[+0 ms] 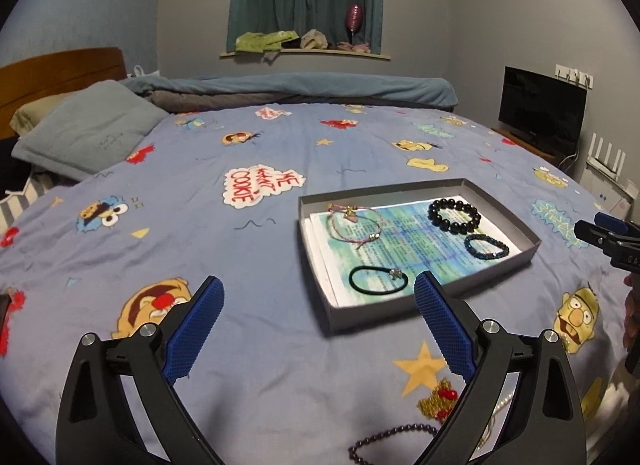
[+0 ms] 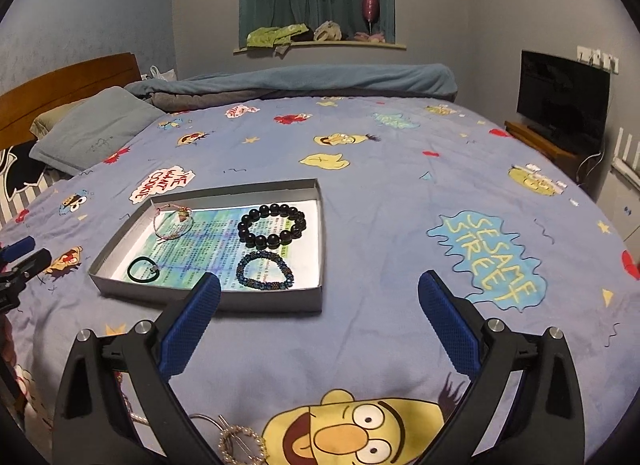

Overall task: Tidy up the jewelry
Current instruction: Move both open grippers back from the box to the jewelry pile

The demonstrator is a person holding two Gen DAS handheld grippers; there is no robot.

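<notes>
A grey shallow box [image 1: 424, 307] [image 2: 276, 302] lies on the bed. In it are a black bead bracelet [image 1: 454, 214] [image 2: 272, 224], a dark blue bead bracelet [image 1: 487, 246] [image 2: 265, 270], a pink cord bracelet [image 1: 355, 224] [image 2: 174, 221] and a black hair tie [image 1: 378, 282] [image 2: 143, 269]. My left gripper [image 1: 320, 301] is open and empty, short of the box. My right gripper [image 2: 320, 297] is open and empty, at the box's near right corner. A dark purple bead strand [image 1: 384, 441], a red-gold piece [image 1: 440, 401] and a pearl hair clip [image 2: 242, 445] lie loose on the near bed.
The bed has a blue cartoon-print cover [image 1: 240, 249] [image 2: 400, 193]. A pillow [image 1: 88, 129] and folded blankets [image 1: 304, 89] are at the far side. A TV [image 1: 542, 109] stands on a stand at the right. Each gripper shows in the other's view, the right one [image 1: 608, 237] and the left one [image 2: 20, 261].
</notes>
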